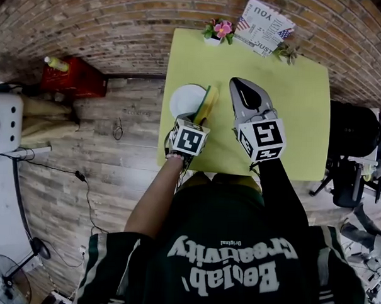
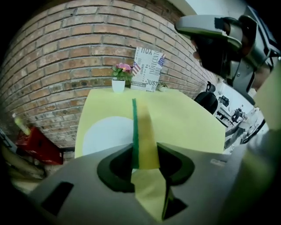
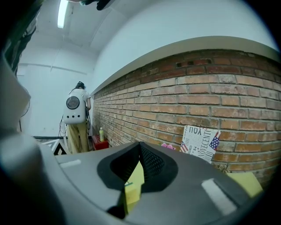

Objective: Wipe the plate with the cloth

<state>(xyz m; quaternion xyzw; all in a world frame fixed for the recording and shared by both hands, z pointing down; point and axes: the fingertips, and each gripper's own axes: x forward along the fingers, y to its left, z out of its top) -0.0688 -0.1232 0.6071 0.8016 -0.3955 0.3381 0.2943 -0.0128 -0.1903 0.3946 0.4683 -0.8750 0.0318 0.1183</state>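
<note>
Left hand-held gripper [image 2: 145, 154] clamped on yellow-green cloth [image 2: 143, 132] | cloth at white plate [image 2: 107, 132] edge | wiping looks not yet done | right hand-held gripper [image 3: 139, 148] jaws together, empty

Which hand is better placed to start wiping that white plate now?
Left. The left gripper pinches the yellow-green cloth beside the plate; the right gripper is shut, empty, aimed at the brick wall.

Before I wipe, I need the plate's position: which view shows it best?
The head view: the white plate lies nearly whole near the table's left edge. The left gripper view shows only its upper part behind the claw and cloth. The right gripper view shows none of it.
</note>
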